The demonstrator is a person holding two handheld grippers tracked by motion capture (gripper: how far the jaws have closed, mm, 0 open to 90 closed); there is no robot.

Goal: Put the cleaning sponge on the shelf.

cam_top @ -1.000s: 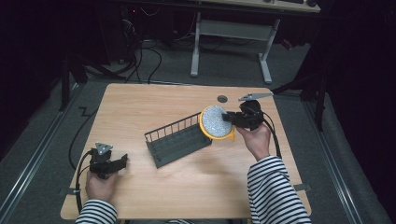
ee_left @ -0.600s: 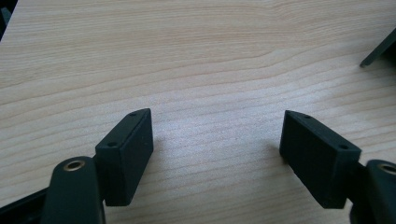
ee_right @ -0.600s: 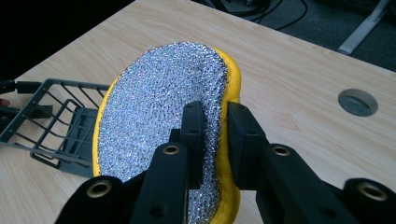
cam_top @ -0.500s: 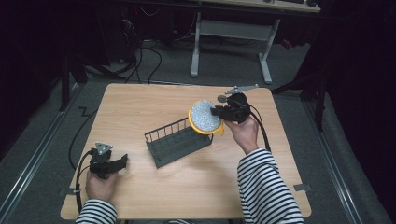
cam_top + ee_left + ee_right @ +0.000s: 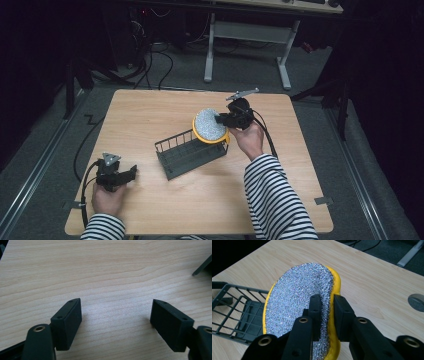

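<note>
Right claw (image 5: 325,312) clamps the yellow sponge (image 5: 297,307) over the wire basket (image 5: 187,152) — left claw (image 5: 116,322) gapes, empty.

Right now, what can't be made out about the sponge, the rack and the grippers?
- Sponge: near rim hidden by right hand-held gripper, right gripper view.
- Wire rack: contents too small, high view; cut off in right gripper view.
- Left hand-held gripper: jaws too small, high view.

Right gripper (image 5: 220,119) up over mid-table, jaws clamped tight, striped sleeve (image 5: 272,192) stretching forward; left gripper (image 5: 131,171) parked low near the table's edge, jaws spread wide, nothing between them
</note>
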